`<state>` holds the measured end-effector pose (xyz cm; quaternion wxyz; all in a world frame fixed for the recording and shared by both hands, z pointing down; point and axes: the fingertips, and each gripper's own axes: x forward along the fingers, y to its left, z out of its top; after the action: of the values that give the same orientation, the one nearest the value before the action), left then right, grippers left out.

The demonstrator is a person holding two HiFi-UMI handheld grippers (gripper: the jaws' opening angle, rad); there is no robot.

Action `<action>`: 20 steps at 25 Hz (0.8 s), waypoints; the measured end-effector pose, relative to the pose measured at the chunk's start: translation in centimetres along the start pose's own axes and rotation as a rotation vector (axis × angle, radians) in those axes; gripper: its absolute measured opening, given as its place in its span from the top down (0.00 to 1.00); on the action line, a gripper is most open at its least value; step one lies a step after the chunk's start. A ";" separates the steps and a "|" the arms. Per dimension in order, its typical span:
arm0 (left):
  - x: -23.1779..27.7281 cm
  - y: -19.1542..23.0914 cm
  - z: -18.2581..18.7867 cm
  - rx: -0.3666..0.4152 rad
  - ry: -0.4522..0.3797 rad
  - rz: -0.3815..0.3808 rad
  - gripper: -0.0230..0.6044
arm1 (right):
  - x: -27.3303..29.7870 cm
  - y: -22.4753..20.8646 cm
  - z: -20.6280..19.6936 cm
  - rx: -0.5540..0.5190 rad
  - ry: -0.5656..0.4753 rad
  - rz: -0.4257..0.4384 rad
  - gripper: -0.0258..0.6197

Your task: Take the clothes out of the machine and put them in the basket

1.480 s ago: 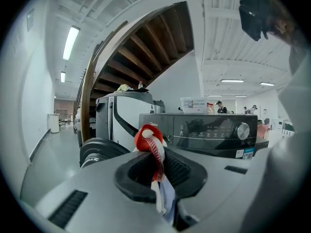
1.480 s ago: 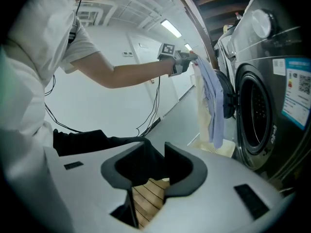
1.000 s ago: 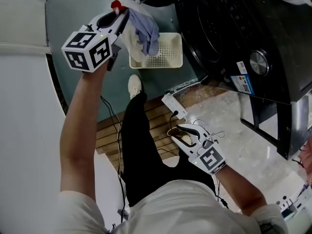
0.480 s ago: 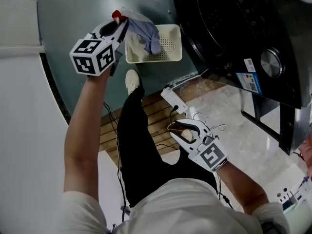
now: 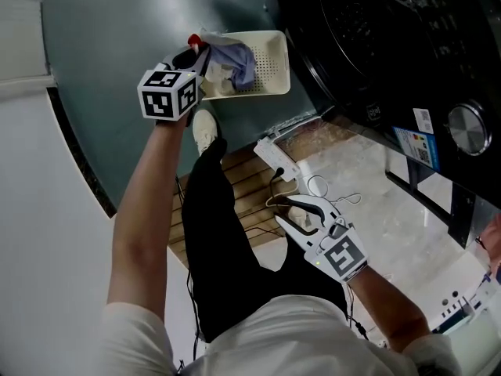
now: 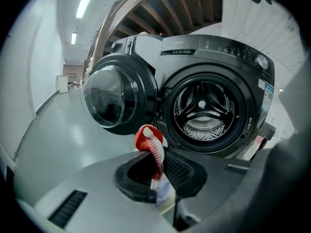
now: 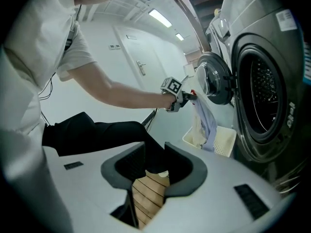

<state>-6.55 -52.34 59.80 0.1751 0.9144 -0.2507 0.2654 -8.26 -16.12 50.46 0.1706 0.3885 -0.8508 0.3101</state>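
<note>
My left gripper (image 5: 197, 47) is shut on a bundle of clothes (image 5: 237, 61): a lavender-blue piece, a cream piece and a red-and-white striped edge (image 6: 154, 152) that sticks up between the jaws. The bundle hangs into the cream perforated basket (image 5: 270, 73) on the floor by the dark washing machine (image 5: 376, 45). The machine's door (image 6: 112, 98) stands open and its drum (image 6: 208, 108) looks empty. My right gripper (image 5: 291, 216) is open and holds nothing, low over the wooden slats. From the right gripper view I see the left gripper (image 7: 181, 98) with the clothes (image 7: 206, 123) above the basket (image 7: 218, 141).
A white power strip (image 5: 278, 161) and loose cables (image 5: 329, 196) lie on the floor beside a slatted wooden board (image 5: 239, 194). The person's black-trousered leg (image 5: 227, 241) and white shoe (image 5: 205, 129) stand between the grippers. The machine's front is close on the right.
The left gripper has come down with the clothes, which now hang into the basket. The right gripper has sunk slightly and stays open.
</note>
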 end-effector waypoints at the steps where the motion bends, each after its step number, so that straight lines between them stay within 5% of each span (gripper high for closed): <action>1: 0.8 0.3 -1.0 -0.003 0.017 -0.002 0.92 | 0.3 -0.4 0.0 0.005 0.002 -0.005 0.76; 20: 10.8 4.2 -14.4 0.028 0.308 0.006 0.84 | 4.8 -4.1 -1.0 0.056 0.043 -0.048 0.76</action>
<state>-6.65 -53.15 78.31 0.1978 0.8645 -0.2198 0.4064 -8.15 -20.23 55.43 0.1853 0.4069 -0.8282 0.3380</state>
